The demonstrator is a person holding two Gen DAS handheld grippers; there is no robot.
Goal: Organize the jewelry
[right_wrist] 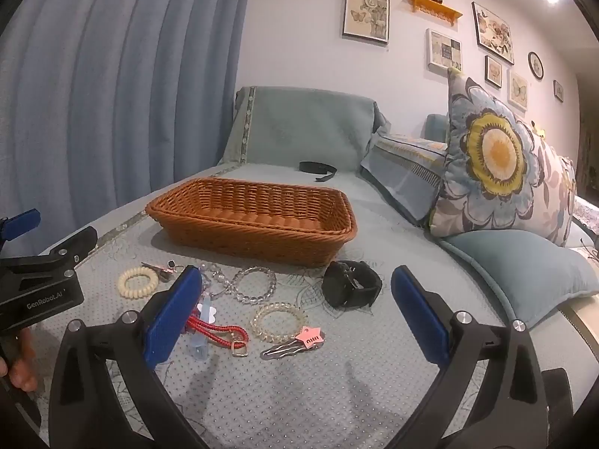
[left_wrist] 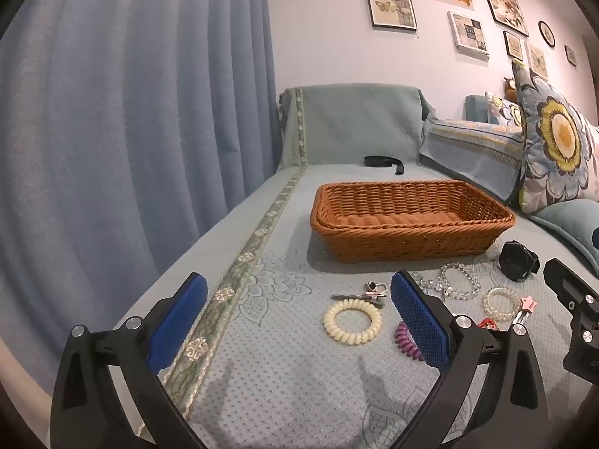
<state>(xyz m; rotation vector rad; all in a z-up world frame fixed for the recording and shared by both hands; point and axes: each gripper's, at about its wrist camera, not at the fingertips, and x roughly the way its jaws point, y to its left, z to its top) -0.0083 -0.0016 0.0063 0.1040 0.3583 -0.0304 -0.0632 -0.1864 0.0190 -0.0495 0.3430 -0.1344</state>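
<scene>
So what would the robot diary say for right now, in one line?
phase: start | left gripper: open, holding nothing | right gripper: open, holding nothing | basket: nothing inside | jewelry: on sofa cover

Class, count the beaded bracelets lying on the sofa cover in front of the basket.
2. A clear beaded bracelet lies nearest the wicker basket; a yellowish beaded bracelet lies nearer the camera, beside the star hair clip. The gripper finger may hide others.

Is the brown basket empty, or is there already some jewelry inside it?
Empty, as far as the pictures show. The basket shows only its bare woven floor in both views; the near corner behind the front wall is hidden.
</scene>
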